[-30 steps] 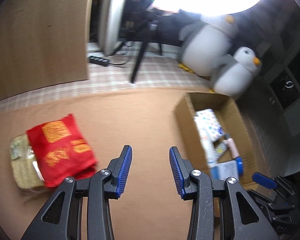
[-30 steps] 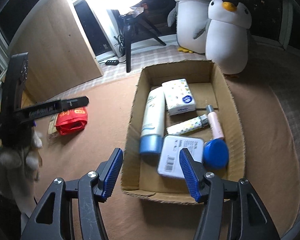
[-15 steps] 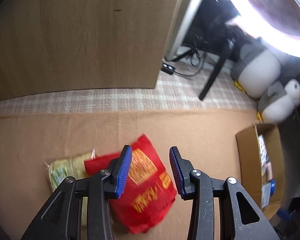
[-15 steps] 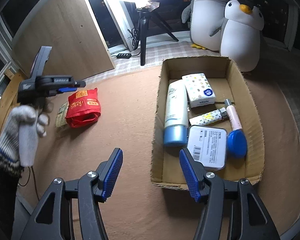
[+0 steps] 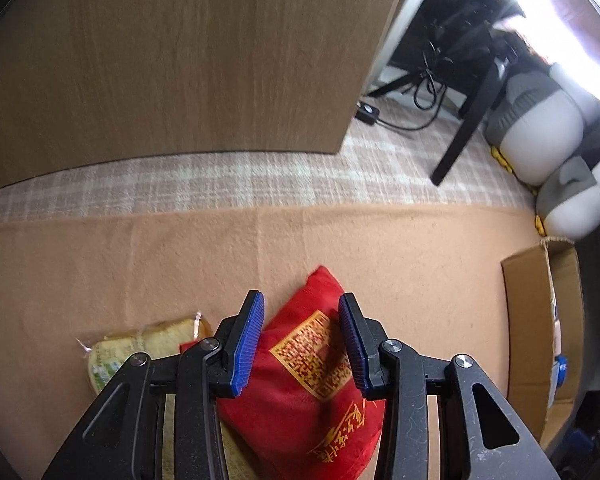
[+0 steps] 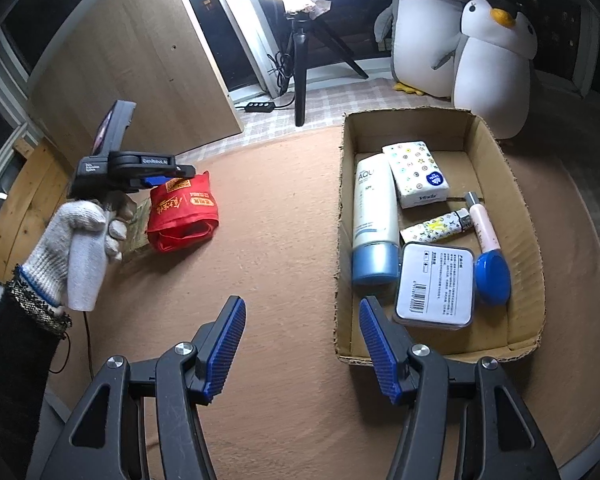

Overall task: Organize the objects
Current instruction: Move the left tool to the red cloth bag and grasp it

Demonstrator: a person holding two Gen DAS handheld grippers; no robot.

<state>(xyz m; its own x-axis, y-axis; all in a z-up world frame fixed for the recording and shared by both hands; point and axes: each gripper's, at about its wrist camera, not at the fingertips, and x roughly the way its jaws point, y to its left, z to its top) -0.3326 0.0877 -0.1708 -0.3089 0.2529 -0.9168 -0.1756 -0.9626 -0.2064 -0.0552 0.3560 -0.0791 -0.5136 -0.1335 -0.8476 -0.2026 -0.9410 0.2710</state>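
Note:
A red pouch with gold print (image 5: 308, 384) lies on the brown mat, partly over a clear-wrapped green and yellow packet (image 5: 140, 344). My left gripper (image 5: 300, 340) is open, its jaws hovering above either side of the pouch. In the right wrist view the pouch (image 6: 182, 216) lies left, with the left gripper (image 6: 168, 174) just over it. The cardboard box (image 6: 342, 216) holds a white tube, a tissue pack, a lighter, a pink tube, a blue cap and a white case. My right gripper (image 6: 302, 340) is open and empty near the box's front left corner.
A wooden panel (image 6: 140, 68) stands at the back left. A ring light tripod (image 6: 300, 80) and a power strip (image 6: 260, 106) sit on the checked cloth behind the mat. Two penguin plushes (image 6: 492, 72) stand behind the box.
My left gripper has swung left from the box side and moved over the red pouch, lower and closer. My right gripper has pulled back and left, so the box now sits further right.

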